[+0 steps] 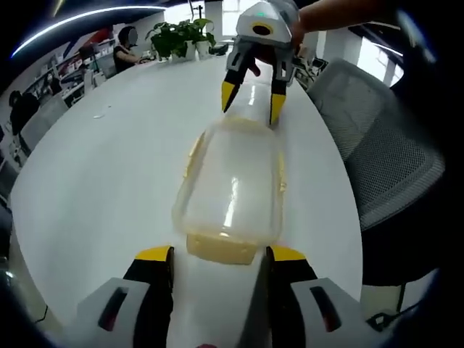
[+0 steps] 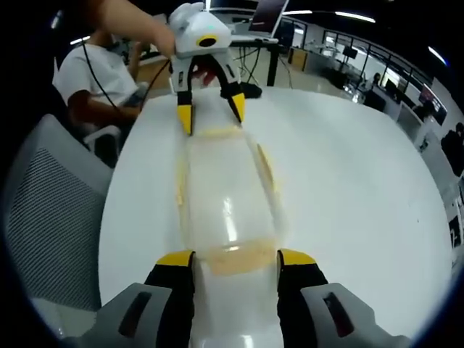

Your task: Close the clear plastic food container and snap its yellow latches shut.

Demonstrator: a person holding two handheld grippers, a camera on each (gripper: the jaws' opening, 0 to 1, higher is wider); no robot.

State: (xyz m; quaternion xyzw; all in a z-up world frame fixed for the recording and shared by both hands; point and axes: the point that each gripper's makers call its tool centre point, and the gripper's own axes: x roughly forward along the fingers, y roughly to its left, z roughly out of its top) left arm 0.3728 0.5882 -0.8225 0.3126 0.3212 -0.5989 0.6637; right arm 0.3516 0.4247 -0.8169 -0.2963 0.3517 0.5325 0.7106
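Observation:
The clear plastic container (image 1: 232, 181) lies lengthwise on the white table (image 1: 109, 167), with yellow latches along its long sides (image 1: 194, 148) and a yellow latch at its near end (image 1: 221, 248). My left gripper (image 1: 221, 254) is open, its yellow-tipped jaws on either side of that end latch. At the far end my right gripper (image 1: 252, 103) hangs open over the other short edge. In the right gripper view the container (image 2: 225, 196) runs away from my right gripper (image 2: 236, 258), which straddles its near end latch (image 2: 235, 255). The left gripper (image 2: 211, 112) is open at the far end.
A grey mesh chair (image 1: 384, 145) stands close to the table edge beside the container (image 2: 51, 217). Potted plants (image 1: 181, 36) and a seated person (image 1: 127, 47) are at the table's far end. Another person in white (image 2: 94, 80) sits behind the left gripper.

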